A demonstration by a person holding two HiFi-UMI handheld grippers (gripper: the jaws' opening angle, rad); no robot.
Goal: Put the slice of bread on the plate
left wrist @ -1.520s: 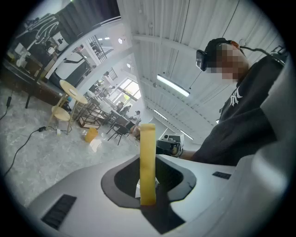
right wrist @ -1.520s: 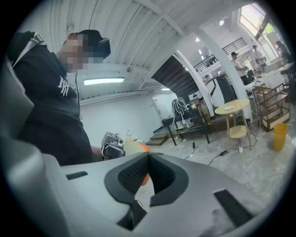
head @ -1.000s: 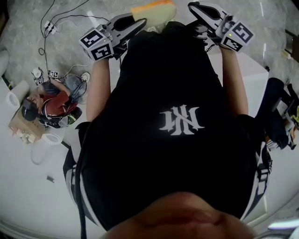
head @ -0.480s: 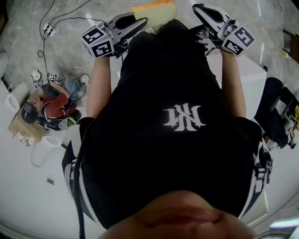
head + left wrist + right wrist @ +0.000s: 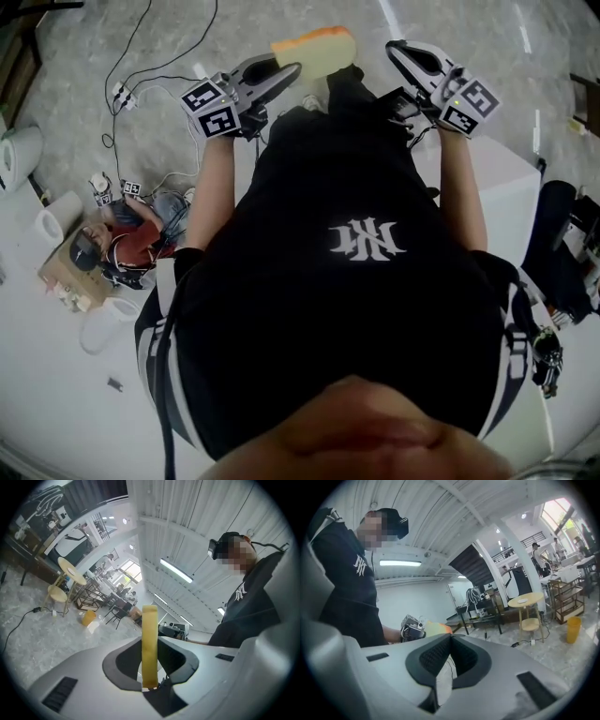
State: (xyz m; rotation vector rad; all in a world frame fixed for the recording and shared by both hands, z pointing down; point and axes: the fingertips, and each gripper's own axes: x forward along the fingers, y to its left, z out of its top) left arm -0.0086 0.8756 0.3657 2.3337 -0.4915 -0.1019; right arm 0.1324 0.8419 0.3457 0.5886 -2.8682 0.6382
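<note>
The slice of bread (image 5: pixel 314 47), pale with an orange crust, is held out in front of the person's chest over the floor. My left gripper (image 5: pixel 286 70) is shut on its near end. In the left gripper view the bread (image 5: pixel 149 634) stands edge-on, upright, pinched between the two dark pads. My right gripper (image 5: pixel 396 47) is level beside it on the right, apart from the bread, its jaws together with nothing in them (image 5: pixel 450 637). The right gripper view shows the left gripper (image 5: pixel 411 627) and the bread (image 5: pixel 437 629) off to its left. No plate is in view.
Grey marble floor with cables (image 5: pixel 141 56) lies below the grippers. A white table (image 5: pixel 511 178) is at the right, paper rolls (image 5: pixel 19 155) and a seated person (image 5: pixel 131 248) at the left. A round wooden side table (image 5: pixel 526 601) and a yellow bin (image 5: pixel 573 629) stand farther off.
The person has walked on: floor, cables and the seated person have slid across the head view. Both grippers stay out front, and the left still holds the bread.
</note>
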